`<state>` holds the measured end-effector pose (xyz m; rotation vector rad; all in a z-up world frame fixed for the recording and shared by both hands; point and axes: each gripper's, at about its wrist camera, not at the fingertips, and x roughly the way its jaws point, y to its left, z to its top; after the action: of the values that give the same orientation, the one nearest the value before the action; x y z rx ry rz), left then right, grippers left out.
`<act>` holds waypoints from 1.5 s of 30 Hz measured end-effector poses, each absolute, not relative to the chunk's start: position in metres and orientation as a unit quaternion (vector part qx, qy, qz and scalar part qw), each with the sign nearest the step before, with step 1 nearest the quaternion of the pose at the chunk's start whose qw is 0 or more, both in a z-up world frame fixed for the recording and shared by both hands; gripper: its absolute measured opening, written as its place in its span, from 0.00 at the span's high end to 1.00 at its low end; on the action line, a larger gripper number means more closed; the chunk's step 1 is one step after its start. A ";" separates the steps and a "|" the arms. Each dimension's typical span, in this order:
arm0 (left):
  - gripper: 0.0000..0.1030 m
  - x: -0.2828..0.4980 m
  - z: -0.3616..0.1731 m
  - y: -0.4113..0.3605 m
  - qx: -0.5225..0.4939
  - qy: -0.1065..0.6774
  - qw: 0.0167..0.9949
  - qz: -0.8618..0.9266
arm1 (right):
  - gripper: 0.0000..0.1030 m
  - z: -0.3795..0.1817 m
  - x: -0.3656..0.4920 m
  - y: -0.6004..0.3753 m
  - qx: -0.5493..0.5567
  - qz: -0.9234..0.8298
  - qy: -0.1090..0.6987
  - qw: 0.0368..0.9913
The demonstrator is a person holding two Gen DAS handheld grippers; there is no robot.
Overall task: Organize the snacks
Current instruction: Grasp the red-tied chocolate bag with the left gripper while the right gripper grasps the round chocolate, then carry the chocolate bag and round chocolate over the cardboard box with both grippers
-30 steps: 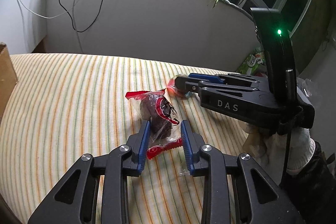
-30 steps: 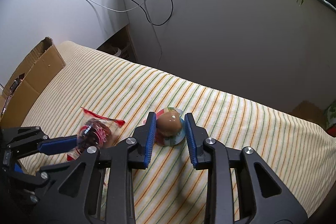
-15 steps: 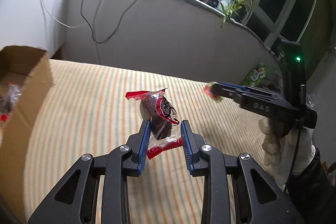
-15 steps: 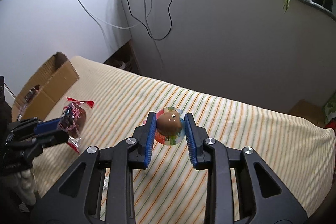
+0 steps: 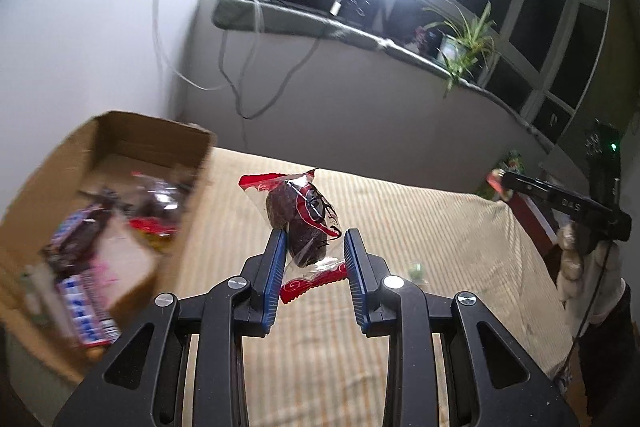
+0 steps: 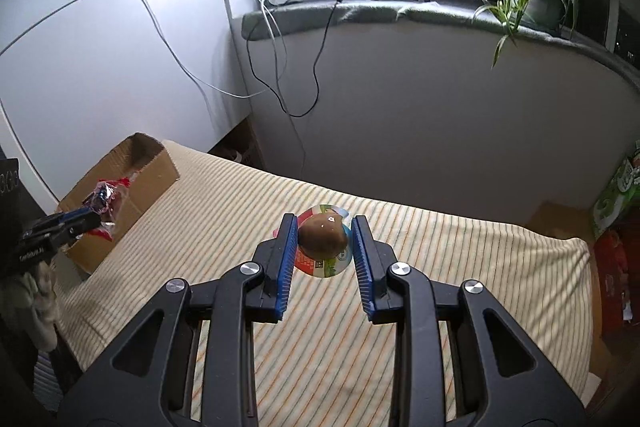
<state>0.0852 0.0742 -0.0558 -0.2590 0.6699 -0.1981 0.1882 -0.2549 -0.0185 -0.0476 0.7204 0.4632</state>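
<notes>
On my left camera the left tongs (image 5: 313, 251) are clamped on a clear packet (image 5: 301, 223) with red ends and a dark lump inside, held in the air over the striped bed (image 5: 420, 227), just right of the open box (image 5: 152, 131). Only this view looks into the box: blurred wrappers lie there, one blue and white, one red, and I cannot read any of them. The packet's black print is also unreadable to me. At the right edge I see the right tongs (image 5: 496, 183) side-on, with "DAS" on the body and a gloved hand (image 5: 576, 259) under them; what they grip is only a reddish blur. My right camera settles that: the right tongs (image 6: 324, 235) are clamped on a brown egg (image 6: 323, 235) in a round, colourful pack, raised above the bed. Its label is half hidden by the blue pads (image 6: 289, 259). From here the box (image 6: 132, 179) shows mostly its outer wall, with the left tongs (image 6: 94, 215) in front of it, cut off at the frame edge.
</notes>
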 end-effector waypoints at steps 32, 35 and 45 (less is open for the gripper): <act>0.73 0.032 -0.047 0.201 -0.147 0.288 0.946 0.032 | 0.72 -0.022 0.159 0.013 -0.102 0.383 0.346 0.851; 0.73 0.035 -0.049 0.203 -0.150 0.287 0.945 0.032 | 0.72 -0.030 0.164 0.028 -0.100 0.388 0.355 0.845; 0.73 0.043 -0.054 0.205 -0.147 0.291 0.945 0.035 | 0.72 -0.049 0.176 0.072 -0.108 0.398 0.374 0.831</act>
<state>0.0433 0.2046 -0.0541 -0.2995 0.5933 0.0710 0.1757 0.0716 -0.0491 -0.2284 0.7936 0.8449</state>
